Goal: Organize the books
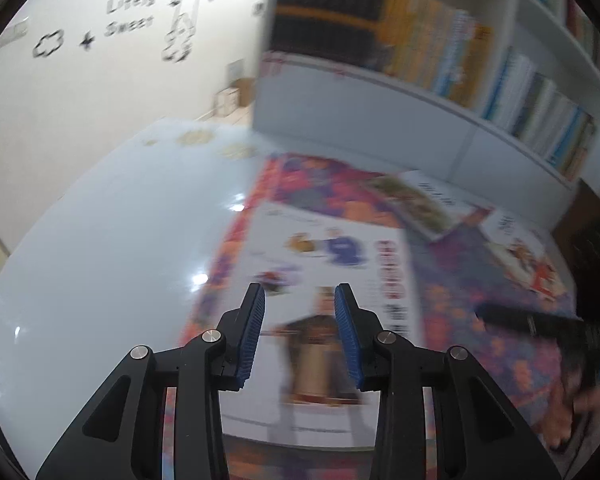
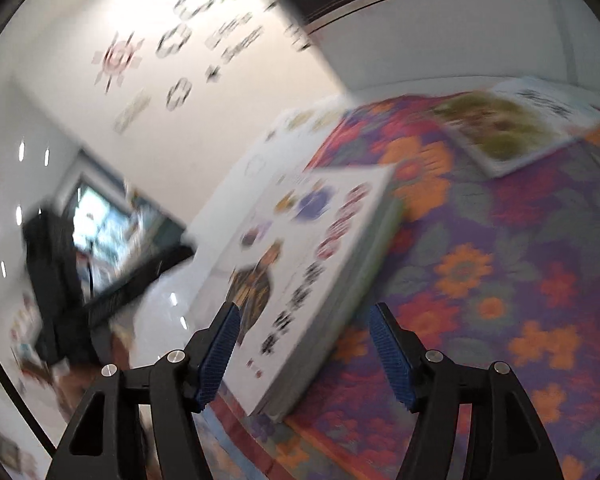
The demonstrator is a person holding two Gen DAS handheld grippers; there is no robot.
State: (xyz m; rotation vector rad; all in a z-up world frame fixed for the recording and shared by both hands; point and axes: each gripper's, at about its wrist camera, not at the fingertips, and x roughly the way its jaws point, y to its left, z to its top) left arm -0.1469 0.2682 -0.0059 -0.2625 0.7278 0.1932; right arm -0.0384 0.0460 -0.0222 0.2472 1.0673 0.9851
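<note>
Books lie on a floral cloth [image 1: 480, 280] spread over a glossy white table [image 1: 100, 240]. Left gripper [image 1: 300, 300] hangs above the white-covered book [image 1: 324, 256], blue pads [image 1: 256, 336] a modest gap apart, nothing between them, no contact with the cover as far as the blur allows. Seen from this gripper the book sits straight ahead and below, flat on the cloth. Two more books lie further out to its right: one with a green-brown picture cover [image 1: 416, 204] and another white one with red print [image 1: 528, 256], near the cloth's far edge. Beyond them stands a white bookshelf [image 1: 440, 112] packed with upright books. Right gripper [image 2: 304, 312] has its jaws standing wide apart, gripping nothing; the near corner of the white-covered book [image 2: 300, 260] lies in front of the gap, its page edges facing the right-hand pad, pads clear of it. Picture-cover book [image 2: 500, 128] sits ahead and to the right of this gripper, well apart on the floral cloth [image 2: 500, 280]. Both views are motion-blurred, so the cover print is unreadable. Dark shape of the other gripper and a hand [image 1: 572, 392] shows at the right edge of the left view.
</note>
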